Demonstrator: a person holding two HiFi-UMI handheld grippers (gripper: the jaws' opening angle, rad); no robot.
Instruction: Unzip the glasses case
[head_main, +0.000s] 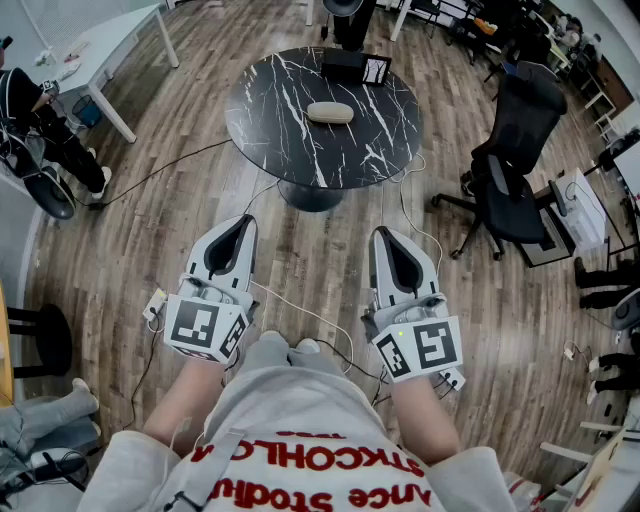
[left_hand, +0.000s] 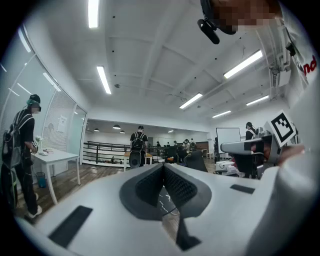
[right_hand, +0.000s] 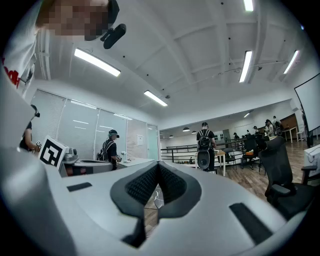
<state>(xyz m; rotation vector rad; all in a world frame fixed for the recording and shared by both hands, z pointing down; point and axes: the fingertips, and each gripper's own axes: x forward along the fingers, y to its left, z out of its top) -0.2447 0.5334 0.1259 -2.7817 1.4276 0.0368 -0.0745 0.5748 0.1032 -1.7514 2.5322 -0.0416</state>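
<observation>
glasses case on table, box behind it, office chair right of table

Round black marble tabletop, small black device at its far edge. Black office chair to the right, white table far left.

The left gripper is seen with its dark ribbed jaws set tip to tip, and nothing is held between them. Beyond the tips, a person with a backpack is seen standing by a black railing. A white table and a second person are shown at the left. The right gripper is shown at the right, and strip lights are seen overhead.
</observation>
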